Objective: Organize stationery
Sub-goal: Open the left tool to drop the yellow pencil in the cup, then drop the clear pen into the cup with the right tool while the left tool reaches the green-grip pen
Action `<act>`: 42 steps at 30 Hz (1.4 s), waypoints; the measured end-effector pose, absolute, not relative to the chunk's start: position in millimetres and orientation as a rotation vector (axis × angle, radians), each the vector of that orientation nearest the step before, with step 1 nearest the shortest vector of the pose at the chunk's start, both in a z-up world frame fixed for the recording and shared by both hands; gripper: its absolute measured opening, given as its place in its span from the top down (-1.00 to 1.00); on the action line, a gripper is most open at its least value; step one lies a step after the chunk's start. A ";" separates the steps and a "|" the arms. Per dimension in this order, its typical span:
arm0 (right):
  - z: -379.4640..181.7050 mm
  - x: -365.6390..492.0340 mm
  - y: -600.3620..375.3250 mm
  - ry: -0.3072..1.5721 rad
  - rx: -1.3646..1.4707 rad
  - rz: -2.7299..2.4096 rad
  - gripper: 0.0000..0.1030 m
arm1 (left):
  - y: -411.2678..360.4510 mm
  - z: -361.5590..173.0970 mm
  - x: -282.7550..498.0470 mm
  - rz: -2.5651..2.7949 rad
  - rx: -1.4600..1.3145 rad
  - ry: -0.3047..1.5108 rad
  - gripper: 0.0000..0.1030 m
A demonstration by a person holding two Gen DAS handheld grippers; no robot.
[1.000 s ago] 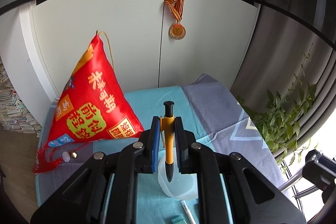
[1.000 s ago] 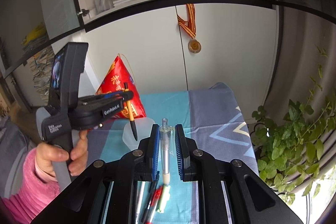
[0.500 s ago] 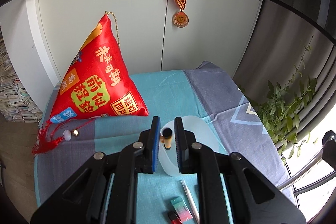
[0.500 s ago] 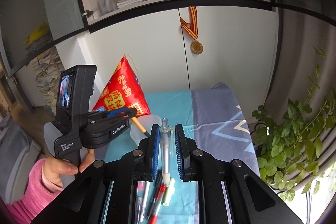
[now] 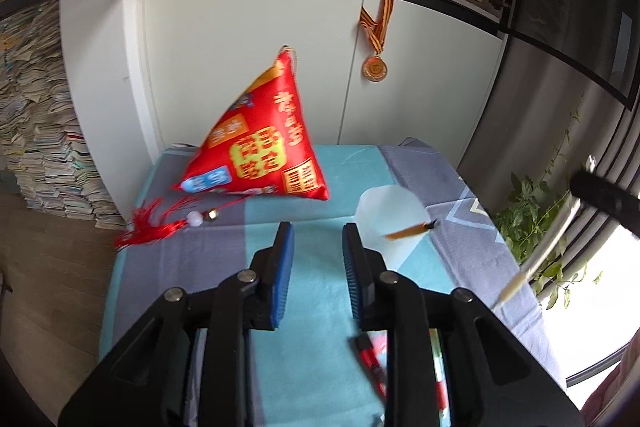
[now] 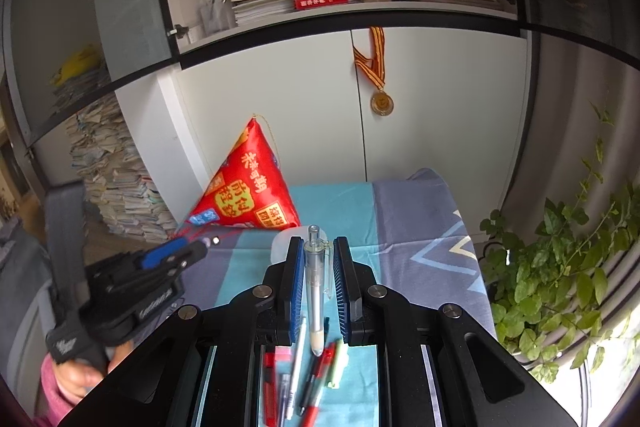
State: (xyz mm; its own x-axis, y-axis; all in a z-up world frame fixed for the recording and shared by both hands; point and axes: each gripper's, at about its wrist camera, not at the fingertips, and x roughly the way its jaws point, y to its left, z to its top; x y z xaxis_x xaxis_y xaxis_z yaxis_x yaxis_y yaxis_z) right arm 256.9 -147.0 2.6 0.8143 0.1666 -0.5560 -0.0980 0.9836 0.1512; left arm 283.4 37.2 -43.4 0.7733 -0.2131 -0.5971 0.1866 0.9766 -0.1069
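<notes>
1. Nearest, under both claws, loose pens [image 6: 312, 379] lie on the table [image 6: 400, 227]. There are red ones, a white one and a green marker, with a pink block beside them. None is sorted yet, so I judge that most of the job is left.
2. My right claw [image 6: 318, 243] is closed on a clear pen [image 6: 316, 291]. The pen's long axis runs along my fingers. Its cream tip points back toward me and down, and its clicker end sticks out past my fingertips, up and away.
3. My left claw [image 5: 318, 239] has just been opening. The blue pads stand apart with nothing between them, only table cloth showing through the gap.
4. Just beyond and to the right of that claw stands the cup [image 5: 390, 211], upright on the table. The orange pen [image 5: 408, 230] is in it, so I count one piece as put away. The pen leans steeply, its axis close to level across the cup, with the black end pointing right, past the rim.
5. The clear pen looks to be next for the cup. It needs swinging tip-down over the mouth.
6. Farthest back, a red pouch [image 5: 264, 147] sits on the table, apart from the cup.
</notes>
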 end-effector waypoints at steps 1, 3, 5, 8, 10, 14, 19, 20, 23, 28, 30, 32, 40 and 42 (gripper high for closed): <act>3.7 257.2 -144.4 0.601 0.115 0.143 0.70 | 42.1 -45.0 277.6 -0.206 -0.043 0.648 0.56; 6.8 258.5 -137.4 0.595 0.107 0.145 0.70 | 51.6 -49.9 267.1 -0.190 -0.043 0.647 0.56; 10.6 261.3 -129.8 0.589 0.097 0.148 0.70 | 62.6 -55.4 259.6 -0.181 -0.060 0.655 0.55; 17.2 268.4 -117.5 0.574 0.084 0.155 0.70 | 77.5 -61.2 252.8 -0.168 -0.091 0.666 0.55; 20.6 274.9 -109.7 0.561 0.074 0.148 0.70 | 86.0 -63.0 250.5 -0.153 -0.103 0.668 0.55; 24.5 290.2 -98.6 0.534 0.085 0.136 0.70 | 99.5 -67.9 245.0 -0.133 -0.115 0.660 0.55; 18.3 317.5 -88.7 0.517 0.076 0.087 0.70 | 100.0 -80.7 242.6 -0.145 -0.079 0.666 0.54; 15.5 323.3 -87.7 0.521 0.077 0.080 0.70 | 99.6 -82.9 243.4 -0.150 -0.075 0.669 0.54; 2.1 340.2 -87.3 0.551 0.087 0.076 0.70 | 99.2 -89.3 249.1 -0.163 -0.071 0.678 0.54; -18.9 359.5 -88.9 0.606 0.098 0.065 0.70 | 96.6 -100.5 259.0 -0.174 -0.063 0.699 0.53; -24.9 362.9 -89.7 0.621 0.094 0.062 0.70 | 95.9 -103.9 261.5 -0.175 -0.063 0.707 0.53; -30.6 364.8 -89.5 0.637 0.090 0.063 0.70 | 95.9 -106.3 264.0 -0.176 -0.068 0.714 0.53; -53.8 357.9 -84.0 0.695 0.065 0.077 0.70 | 95.3 -110.1 267.0 -0.171 -0.077 0.725 0.53; -61.1 354.3 -84.9 0.711 0.059 0.073 0.70 | 94.0 -109.9 267.4 -0.171 -0.077 0.728 0.53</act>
State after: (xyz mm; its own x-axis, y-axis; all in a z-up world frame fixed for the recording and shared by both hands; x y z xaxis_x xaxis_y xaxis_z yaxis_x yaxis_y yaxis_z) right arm 354.3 -84.9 -61.1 0.7551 0.0866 -0.6499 -0.0467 0.9958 0.0784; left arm 267.4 94.0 -109.9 0.7333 -0.1825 -0.6549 0.1289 0.9831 -0.1296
